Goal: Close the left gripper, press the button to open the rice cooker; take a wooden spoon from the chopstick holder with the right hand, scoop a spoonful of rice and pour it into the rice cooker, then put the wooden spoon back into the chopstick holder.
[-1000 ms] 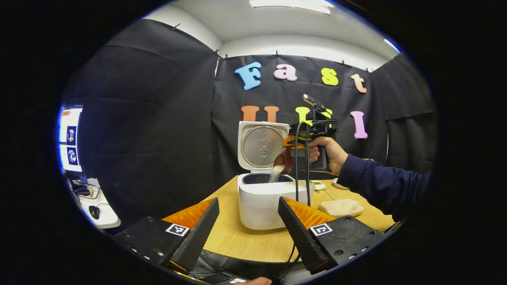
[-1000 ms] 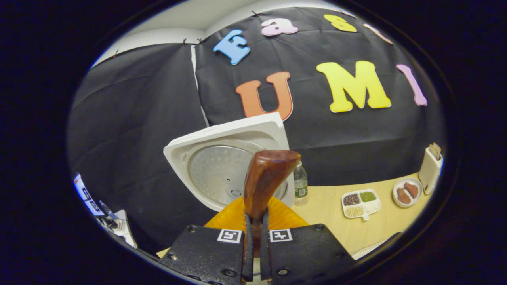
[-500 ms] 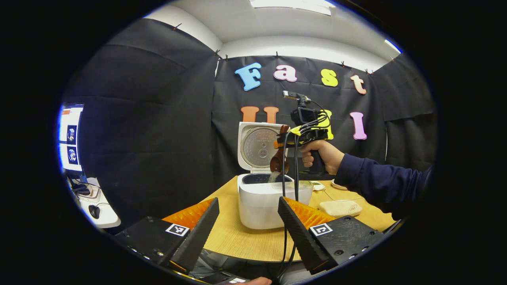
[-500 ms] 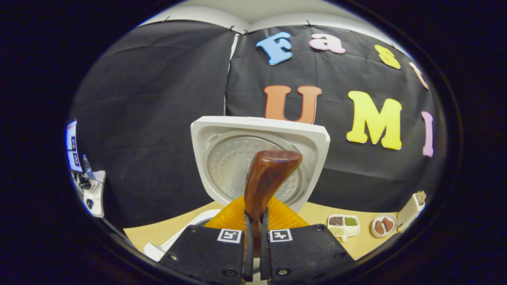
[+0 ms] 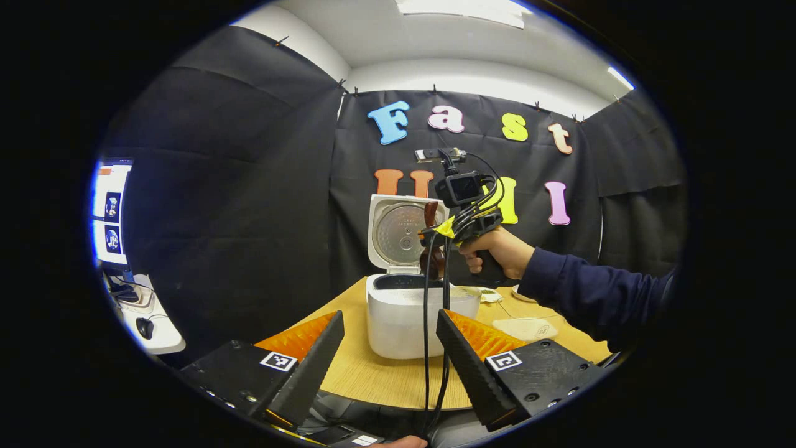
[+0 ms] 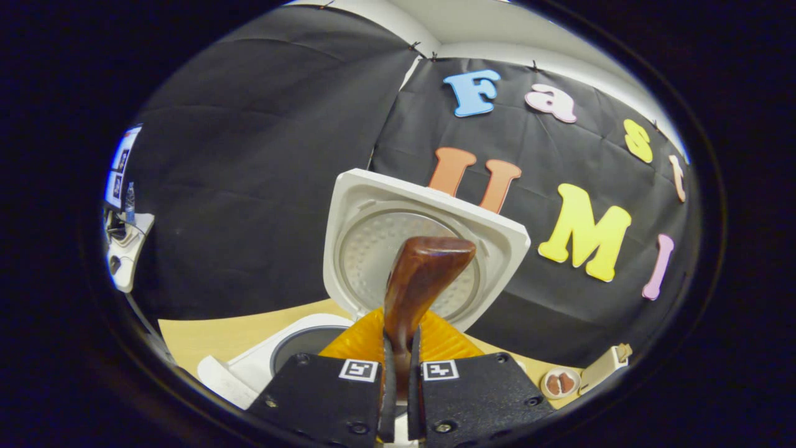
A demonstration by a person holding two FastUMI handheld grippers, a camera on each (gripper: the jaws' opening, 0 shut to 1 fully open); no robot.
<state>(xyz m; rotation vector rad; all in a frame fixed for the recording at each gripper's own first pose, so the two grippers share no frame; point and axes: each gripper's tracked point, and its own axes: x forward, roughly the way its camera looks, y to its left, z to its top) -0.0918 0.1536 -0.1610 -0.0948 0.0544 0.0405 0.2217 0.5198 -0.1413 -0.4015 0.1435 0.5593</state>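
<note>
Your right gripper [image 6: 398, 398] is clamping the wooden spoon [image 6: 423, 280], holding it over the open rice cooker [image 5: 413, 311], just in front of its raised lid [image 6: 423, 249]. Your left gripper [image 5: 388, 361] is idling near you, jaws apart. Black cables [image 5: 426, 336] are hanging between. The rice stream seen a second ago has stopped; the spoon is levelling.

I can read no text here; the square coded tags [image 6: 359, 371] on my fingers carry no letters.
</note>
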